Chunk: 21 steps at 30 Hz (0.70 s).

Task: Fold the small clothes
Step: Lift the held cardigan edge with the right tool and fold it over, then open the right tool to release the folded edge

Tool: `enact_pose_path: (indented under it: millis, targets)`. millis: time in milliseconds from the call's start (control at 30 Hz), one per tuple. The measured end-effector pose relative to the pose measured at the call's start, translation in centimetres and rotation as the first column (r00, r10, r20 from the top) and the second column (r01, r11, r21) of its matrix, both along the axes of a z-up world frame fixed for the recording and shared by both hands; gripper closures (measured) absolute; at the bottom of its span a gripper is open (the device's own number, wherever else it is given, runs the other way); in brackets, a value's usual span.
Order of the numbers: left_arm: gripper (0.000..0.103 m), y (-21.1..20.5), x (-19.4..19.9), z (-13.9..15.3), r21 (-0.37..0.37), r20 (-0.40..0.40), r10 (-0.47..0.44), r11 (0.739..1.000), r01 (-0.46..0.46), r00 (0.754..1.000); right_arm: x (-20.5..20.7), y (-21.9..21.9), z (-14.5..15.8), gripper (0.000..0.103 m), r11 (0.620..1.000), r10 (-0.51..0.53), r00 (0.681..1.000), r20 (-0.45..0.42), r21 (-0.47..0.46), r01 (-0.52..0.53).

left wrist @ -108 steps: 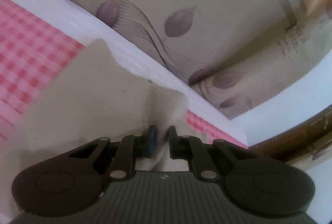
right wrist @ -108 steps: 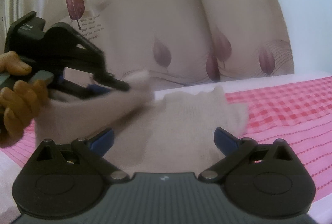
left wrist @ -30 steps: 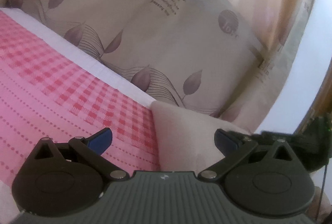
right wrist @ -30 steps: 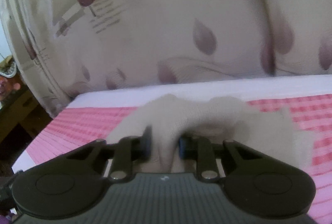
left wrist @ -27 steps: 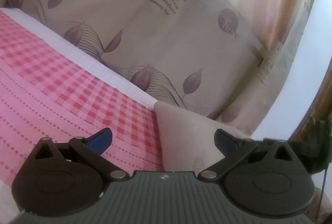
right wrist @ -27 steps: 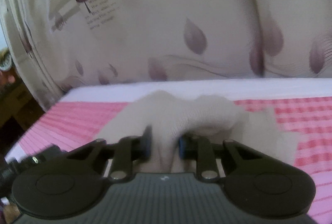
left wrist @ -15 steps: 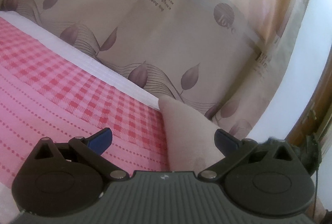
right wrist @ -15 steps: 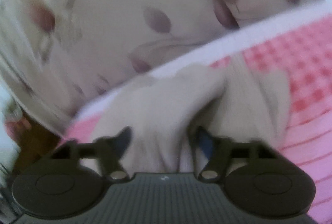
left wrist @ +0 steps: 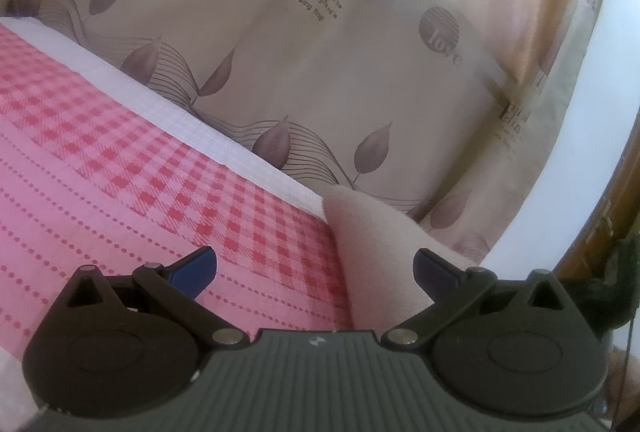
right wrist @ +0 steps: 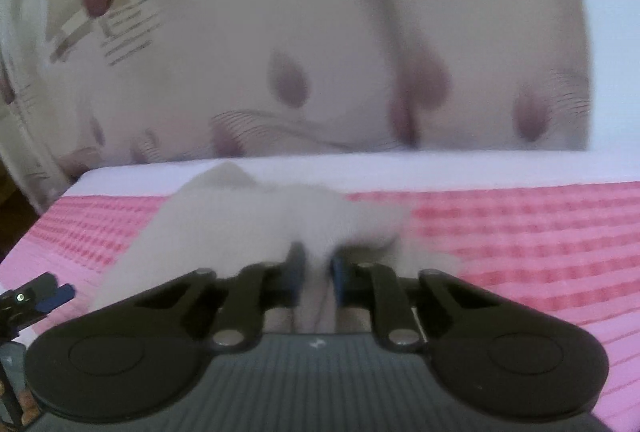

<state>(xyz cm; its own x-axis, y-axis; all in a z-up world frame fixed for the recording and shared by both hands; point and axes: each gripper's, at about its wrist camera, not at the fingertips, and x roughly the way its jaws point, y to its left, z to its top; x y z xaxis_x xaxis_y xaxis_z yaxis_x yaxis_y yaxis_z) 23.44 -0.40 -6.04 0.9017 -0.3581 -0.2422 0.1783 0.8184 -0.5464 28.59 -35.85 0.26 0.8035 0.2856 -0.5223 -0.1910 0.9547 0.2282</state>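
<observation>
A small beige knit garment (right wrist: 240, 224) lies bunched on the pink checked bedspread (right wrist: 520, 232). My right gripper (right wrist: 318, 274) sits at its near edge. Its jaws are closing, and a fold of the cloth is pinched between the blue pads; this view is blurred. In the left wrist view one pointed end of the garment (left wrist: 372, 232) rises between the fingers, nearer the right pad. My left gripper (left wrist: 316, 268) stands open, its pads apart from the cloth. The left gripper's tip (right wrist: 44, 292) shows at the lower left of the right wrist view.
A white sheet border (left wrist: 160, 107) runs along the far edge of the bedspread (left wrist: 120, 159). A beige curtain with leaf prints (left wrist: 320, 91) hangs just behind it. Brown wooden furniture (left wrist: 624, 216) stands off the bed's end.
The right gripper let its jaws spread, swung sideways, then closed again on the garment's fold. The garment's end shifted rightward in the left wrist view. The left gripper stayed open and still.
</observation>
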Motion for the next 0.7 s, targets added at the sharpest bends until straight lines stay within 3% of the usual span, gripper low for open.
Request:
enact_pose_path:
  millis: [100, 233, 400, 500, 567, 700]
  targets:
    - [0.000, 0.0, 0.0, 0.0, 0.000, 0.000, 0.001, 1.000, -0.001, 1.000, -0.2, -1.9, -0.1, 0.089, 1.000, -0.023, 1.000, -0.013, -0.020, 0.023]
    - [0.000, 0.0, 0.0, 0.0, 0.002, -0.004, -0.001, 1.000, 0.001, 1.000, 0.4, -1.7, -2.7, 0.089, 0.997, -0.026, 0.995, -0.094, -0.075, 0.019]
    - [0.000, 0.1, 0.1, 0.0, 0.001, -0.007, -0.004, 1.000, 0.004, 1.000, -0.1, -4.7, -3.3, 0.086, 0.975, -0.045, 0.995, -0.090, 0.212, 0.063]
    - [0.000, 0.1, 0.1, 0.0, 0.003, -0.007, -0.007, 1.000, 0.007, 1.000, -0.9, -5.8, -3.3, 0.057, 0.939, -0.022, 0.996, -0.084, 0.341, 0.050]
    - [0.000, 0.0, 0.2, -0.1, 0.003, -0.007, -0.006, 1.000, 0.006, 1.000, -1.4, -5.8, -3.3, 0.025, 0.926, -0.001, 0.998, -0.070, 0.376, 0.027]
    - [0.000, 0.1, 0.2, -0.1, 0.003, -0.009, -0.005, 1.000, 0.005, 1.000, -1.3, -4.2, -3.9, 0.024, 0.948, 0.042, 0.994, -0.097, 0.319, -0.009]
